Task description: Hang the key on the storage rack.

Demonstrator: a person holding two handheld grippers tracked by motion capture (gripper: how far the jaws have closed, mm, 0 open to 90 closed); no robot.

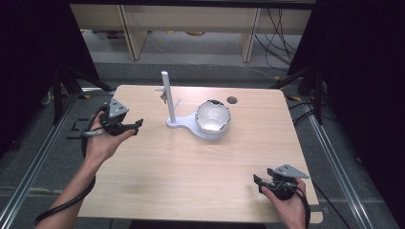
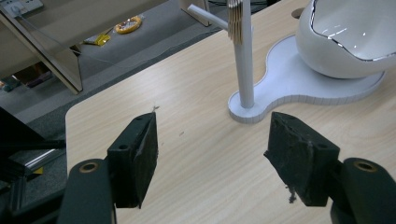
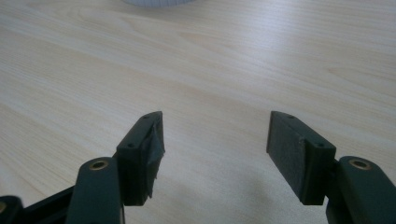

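right gripper (image 3: 215, 126) jaws spread wide over bare wooden table (image 3: 210, 60); nothing between.

Glossy white ceramic-looking bowl (image 1: 213, 117) on matt white stand (image 1: 177, 123); pale wood-grain table (image 1: 191, 181).

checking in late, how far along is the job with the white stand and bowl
Done: the white bowl sits tilted on the stand's base, and something thin hangs from a peg on the upright post. In hand: nothing; the left gripper is open beside the stand, and the right gripper is open near the table's front edge. What remains cannot be told.
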